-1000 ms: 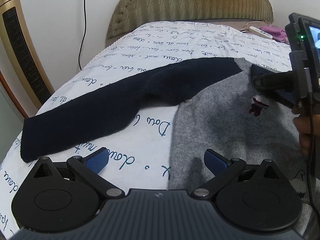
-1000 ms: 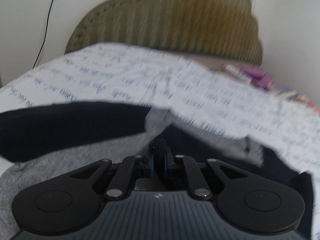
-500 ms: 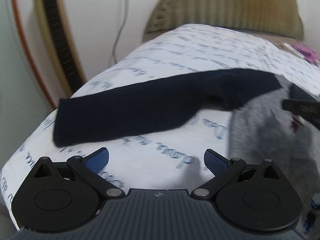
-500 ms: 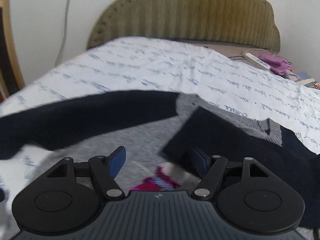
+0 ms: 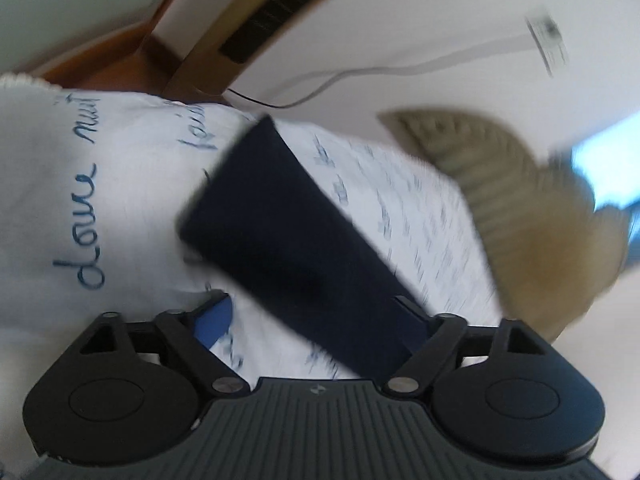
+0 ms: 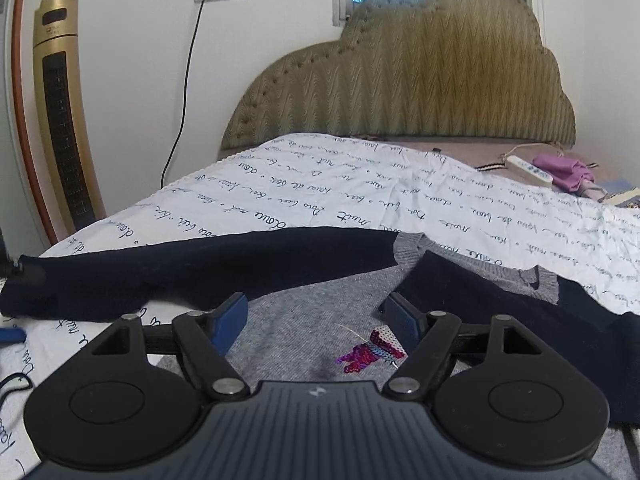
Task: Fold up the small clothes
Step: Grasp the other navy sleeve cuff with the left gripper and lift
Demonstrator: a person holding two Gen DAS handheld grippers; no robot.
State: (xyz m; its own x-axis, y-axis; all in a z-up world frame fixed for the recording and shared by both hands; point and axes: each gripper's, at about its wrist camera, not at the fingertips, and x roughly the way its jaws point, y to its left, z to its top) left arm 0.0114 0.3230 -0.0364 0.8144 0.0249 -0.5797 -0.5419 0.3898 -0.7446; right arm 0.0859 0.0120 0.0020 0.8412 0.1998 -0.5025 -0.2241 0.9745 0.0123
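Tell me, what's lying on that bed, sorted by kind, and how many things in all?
Sweaters: 1, grey sweater with navy sleeves
Bedspreads: 1, white bedspread with blue writing
Remote controls: 1, white remote control
Purple cloth items: 1, purple cloth
Total: 4; more things at the far right edge are too small to name.

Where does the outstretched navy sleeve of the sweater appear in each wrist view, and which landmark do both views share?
Left wrist view: the navy sleeve runs diagonally through the centre, its cuff at upper left, its lower end between the closing fingers of the left gripper.
Right wrist view: it lies across the left and middle, cuff at far left.
Shared landmark: the olive headboard.
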